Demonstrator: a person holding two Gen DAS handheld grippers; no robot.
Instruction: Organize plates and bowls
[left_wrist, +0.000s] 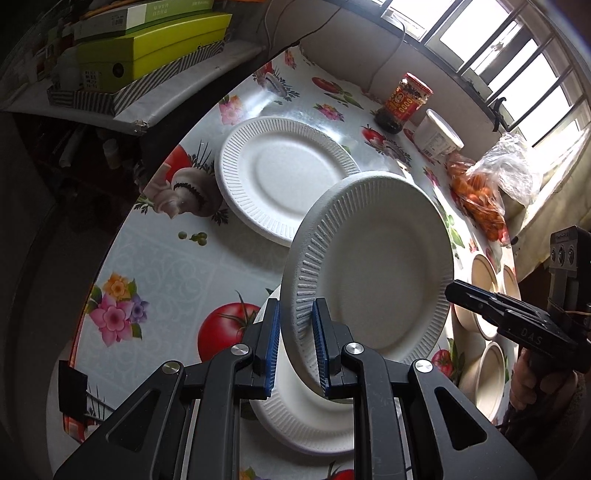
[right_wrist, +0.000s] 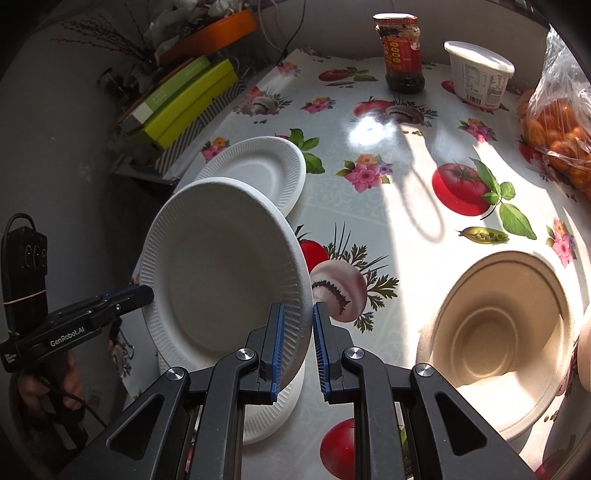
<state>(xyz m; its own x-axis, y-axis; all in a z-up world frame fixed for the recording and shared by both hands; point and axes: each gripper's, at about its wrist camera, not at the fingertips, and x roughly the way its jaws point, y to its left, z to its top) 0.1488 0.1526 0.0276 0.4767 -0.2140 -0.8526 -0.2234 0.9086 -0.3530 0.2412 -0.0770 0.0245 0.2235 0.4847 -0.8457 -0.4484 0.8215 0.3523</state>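
I had the white plate (left_wrist: 373, 266) tilted above the table (left_wrist: 155, 266), the left gripper (left_wrist: 295, 343) and right gripper (right_wrist: 297, 345) each nearly closed, pinching opposite rims. Another plate (left_wrist: 284, 181) lay beyond; bowls (right_wrist: 498, 332), a jar (right_wrist: 400, 51) and a tub (right_wrist: 480, 74) stood nearby.

The left gripper (right_wrist: 142, 295), seen from the right wrist camera, carries white lettering along its black body that reads "GenRobot.AI". The right gripper (left_wrist: 452, 291), seen from the left wrist camera, shows the raised letters "DAS" on its black body. A glass jar (right_wrist: 402, 51) with a red label bears gold characters, too small to read. A white tub (right_wrist: 480, 75) has a barcode and a block of fine print, not legible. A green and white box (left_wrist: 147, 18) on the side shelf carries small print and a barcode, also unreadable.
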